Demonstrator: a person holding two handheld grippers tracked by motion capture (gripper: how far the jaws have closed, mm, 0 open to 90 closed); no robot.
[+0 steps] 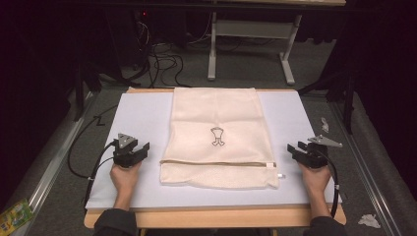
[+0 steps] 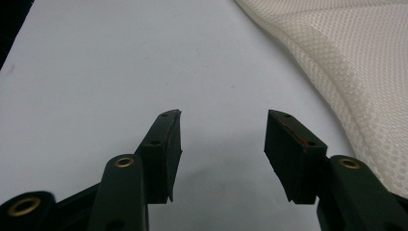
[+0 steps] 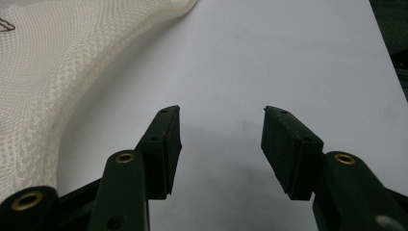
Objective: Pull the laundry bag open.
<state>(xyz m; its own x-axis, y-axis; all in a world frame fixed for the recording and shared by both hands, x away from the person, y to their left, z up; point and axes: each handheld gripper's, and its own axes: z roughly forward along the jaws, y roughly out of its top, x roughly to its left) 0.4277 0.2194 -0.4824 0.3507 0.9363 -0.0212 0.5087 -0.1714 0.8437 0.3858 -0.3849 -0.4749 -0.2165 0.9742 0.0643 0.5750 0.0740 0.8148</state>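
A cream mesh laundry bag (image 1: 216,135) lies flat in the middle of a white sheet (image 1: 142,115), with a small dark emblem at its centre and a zipper running across near its front end. My left gripper (image 1: 142,148) rests on the sheet to the bag's left, open with nothing between its jaws. In the left gripper view the left gripper (image 2: 222,130) points over bare sheet, with the mesh bag (image 2: 346,53) at the right. My right gripper (image 1: 291,148) sits to the bag's right, also open and empty. The right gripper (image 3: 221,126) sees the bag (image 3: 53,72) at its left.
The white sheet covers a wooden table (image 1: 216,219). Cables (image 1: 162,61) and a white table frame (image 1: 251,44) stand on the grey floor beyond. Scraps of paper (image 1: 369,220) lie on the floor at the right, and a green packet (image 1: 14,215) at the lower left.
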